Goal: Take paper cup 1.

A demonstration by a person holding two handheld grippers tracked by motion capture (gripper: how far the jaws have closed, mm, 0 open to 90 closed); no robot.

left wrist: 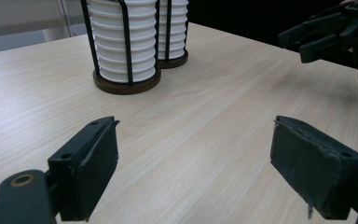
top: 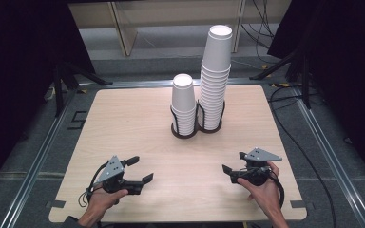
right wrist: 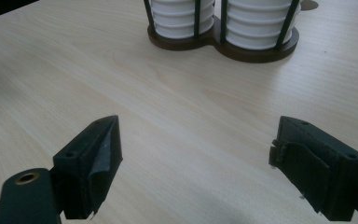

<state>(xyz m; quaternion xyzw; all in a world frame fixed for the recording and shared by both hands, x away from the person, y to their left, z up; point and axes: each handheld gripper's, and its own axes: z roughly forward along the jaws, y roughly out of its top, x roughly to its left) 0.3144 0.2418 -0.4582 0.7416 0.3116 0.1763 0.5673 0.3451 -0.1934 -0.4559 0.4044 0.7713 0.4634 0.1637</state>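
The left gripper (top: 140,169) rests low over the near left of the table (top: 123,118), jaws spread and empty. Well ahead stands the short cup stack (top: 184,105) in its wire holder (top: 184,130), touching the tall cup stack (top: 216,78) just to its right. That tall column looks top-heavy; a sideways nudge or a pinch on several rims could topple it or lift more than one cup. The right gripper (top: 234,162), near right, is likewise parted and holds nothing.
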